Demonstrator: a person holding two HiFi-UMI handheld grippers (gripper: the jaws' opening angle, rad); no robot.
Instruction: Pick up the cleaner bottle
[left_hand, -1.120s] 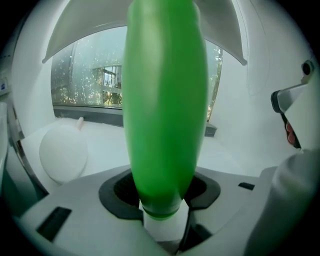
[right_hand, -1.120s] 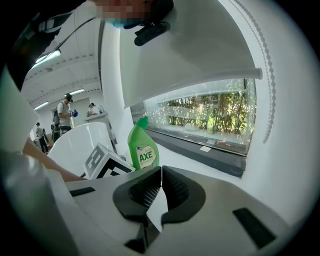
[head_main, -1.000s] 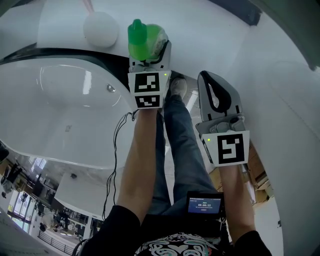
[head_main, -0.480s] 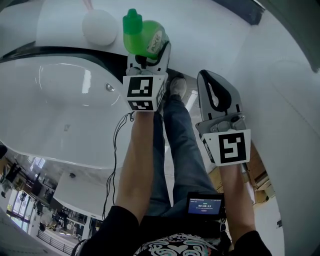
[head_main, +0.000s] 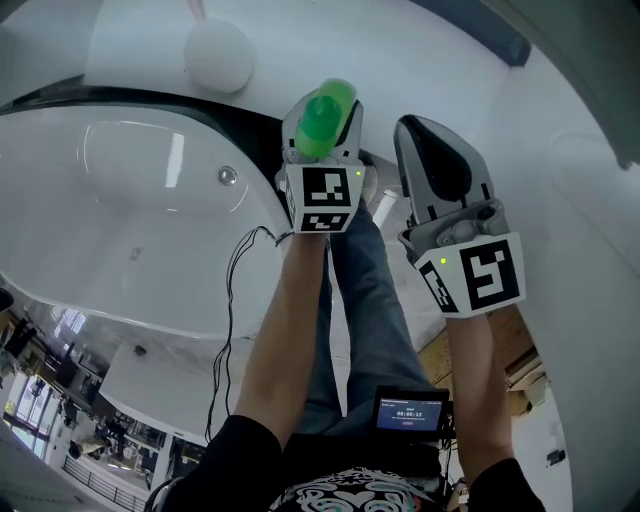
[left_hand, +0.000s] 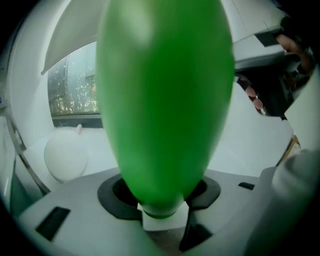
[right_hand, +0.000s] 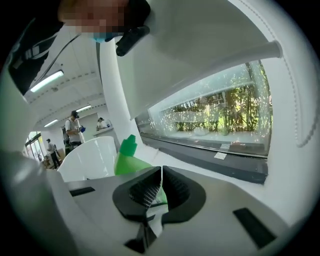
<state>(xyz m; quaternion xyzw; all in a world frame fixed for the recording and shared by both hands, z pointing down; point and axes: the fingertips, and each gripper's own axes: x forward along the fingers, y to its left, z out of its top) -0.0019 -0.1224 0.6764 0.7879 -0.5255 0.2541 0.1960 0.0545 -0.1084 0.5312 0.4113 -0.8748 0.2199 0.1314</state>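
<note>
- While the head view looks steeply down, white bathtub (head_main: 140, 230) fills its left half, with a dark band (head_main: 150, 100) along the far rim and a round metal fitting (head_main: 228, 176) on the inner wall
- white ledge (head_main: 330, 40) runs behind the tub and curves down the right side; long window (right_hand: 215, 115) above it in right gripper view, also seen in left gripper view (left_hand: 75, 85)
- person's left forearm (head_main: 290, 320) and right forearm (head_main: 475, 370) reach forward, jeans legs (head_main: 370, 310) between them, thin black cable (head_main: 233, 290) hanging beside the left forearm
- right gripper (head_main: 425, 135) sits just right of the cleaner bottle (head_main: 325, 112), not touching it; in its own view (right_hand: 161, 185) the 2 black pads (right_hand: 180, 190) are together with only a hairline slit, nothing gripped
- left gripper (head_main: 322, 118) at top centre of head view, marker cube toward the camera; in its own view (left_hand: 161, 196) the jaws are spread wide and clamped on the bottle's green body
- cleaner bottle is green, held over the tub's far rim corner, cap toward the head camera; it fills most of left gripper view (left_hand: 165, 100); in right gripper view (right_hand: 127, 157) it is cap up, leaning a bit, left of the jaws; base is hidden, so can't tell if it is clear of the ledge
- white ball-shaped object (head_main: 218, 55) with a pink stem on the ledge, well left of the bottle, also in left gripper view (left_hand: 65, 157)
- small dark screen (head_main: 410, 410) at the person's waist, digits too small to read
- a few people (right_hand: 74, 130) far off in right gripper view
</note>
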